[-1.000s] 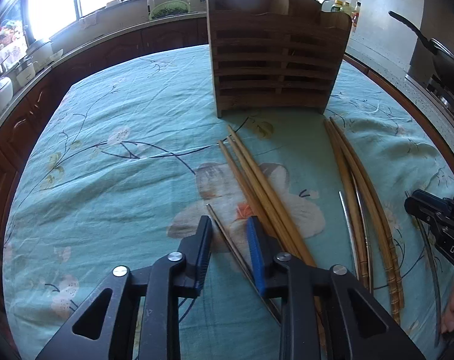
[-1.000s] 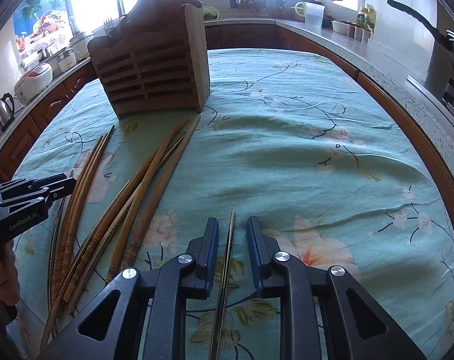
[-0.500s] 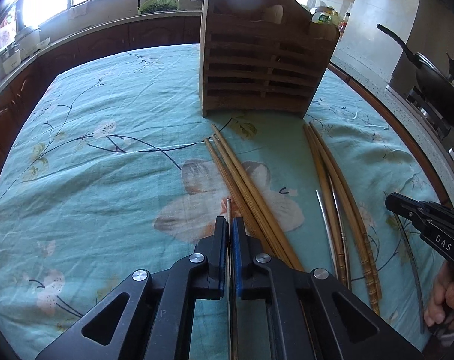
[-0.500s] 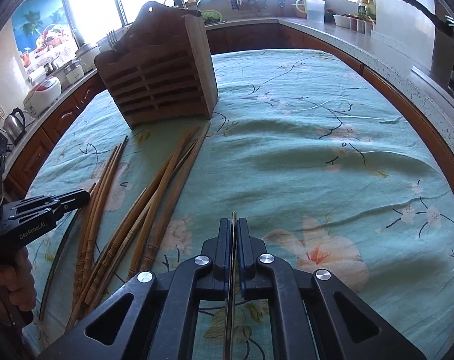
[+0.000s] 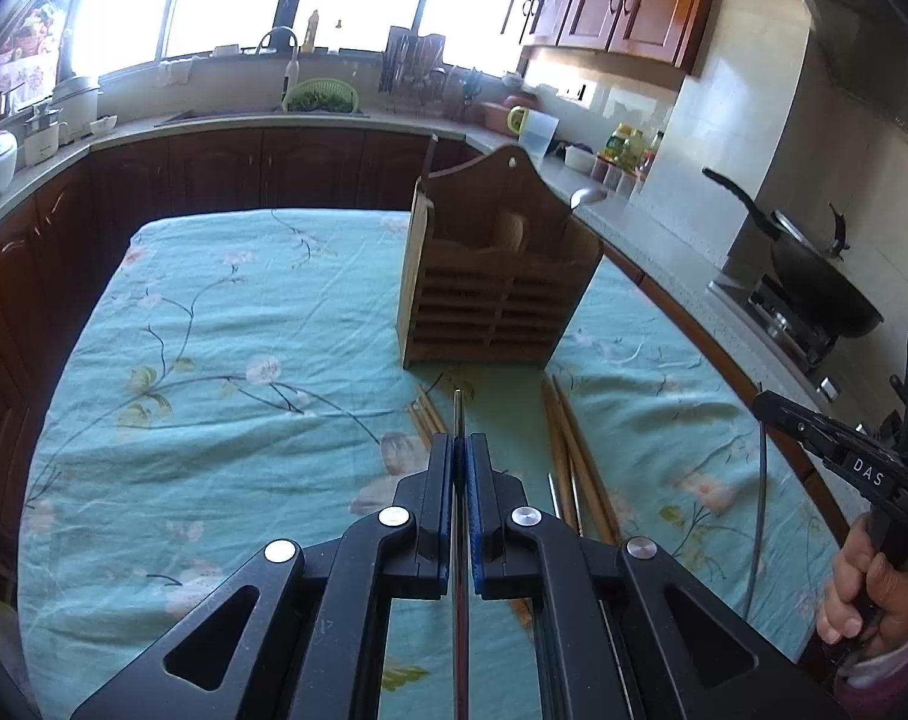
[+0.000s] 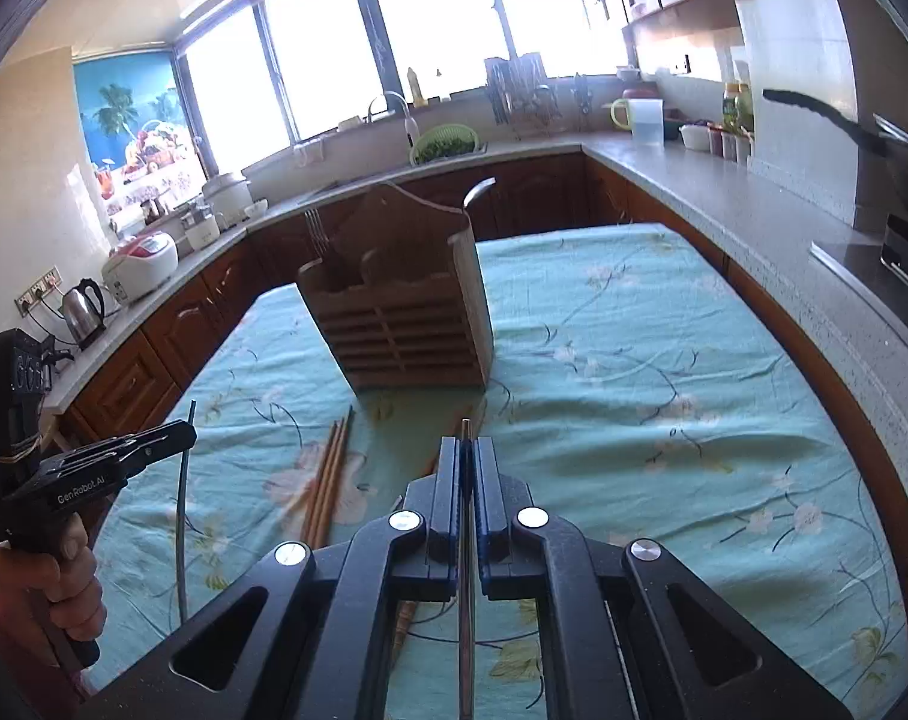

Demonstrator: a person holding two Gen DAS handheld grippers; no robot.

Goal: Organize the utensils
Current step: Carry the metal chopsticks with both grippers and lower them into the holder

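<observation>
My left gripper (image 5: 460, 441) is shut on a thin metal chopstick (image 5: 457, 411), held above the table and pointing at the wooden utensil holder (image 5: 493, 306). My right gripper (image 6: 466, 444) is shut on another metal chopstick (image 6: 465, 429), also raised and pointing at the holder (image 6: 399, 324). Each gripper shows in the other's view with its chopstick hanging down: the right gripper (image 5: 772, 405) and the left gripper (image 6: 183, 429). Wooden chopsticks (image 5: 565, 450) lie on the cloth below, and more of them (image 6: 327, 474) show in the right wrist view. The holder has a spoon and fork in it.
The table carries a teal floral cloth (image 5: 225, 372). Kitchen counters ring it, with a wok (image 5: 814, 276) on the stove at right, a kettle (image 6: 84, 309) and rice cooker (image 6: 141, 264) at left, and a sink below the window.
Both grippers shut on a metal chopstick each, then lifted them off the cloth and tilted up toward the holder.
</observation>
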